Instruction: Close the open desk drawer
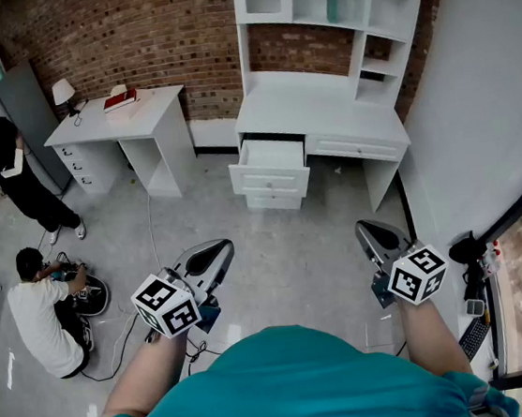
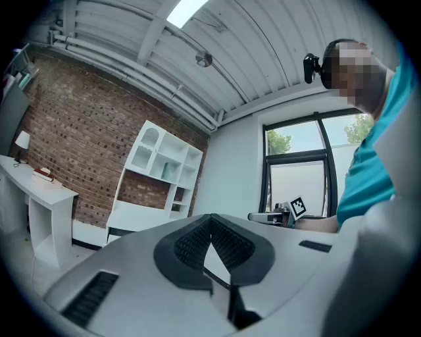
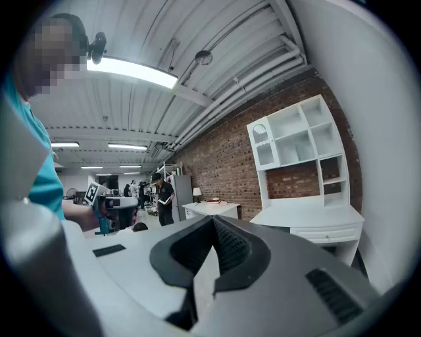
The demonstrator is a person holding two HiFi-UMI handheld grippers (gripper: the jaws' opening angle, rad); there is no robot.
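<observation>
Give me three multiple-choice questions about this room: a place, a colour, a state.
1. The open drawer belongs to: A the desk with the shelf unit; B a wardrobe; C a kitchen counter.
2. That drawer's colour: A black; B white; C red.
3. The left gripper and right gripper have jaws: A wide apart; B clamped on a handle; C together, empty.
Answers: 1 A, it juts from under that desk's top. 2 B, it matches the white desk. 3 C, each gripper view shows them meeting on nothing.
</observation>
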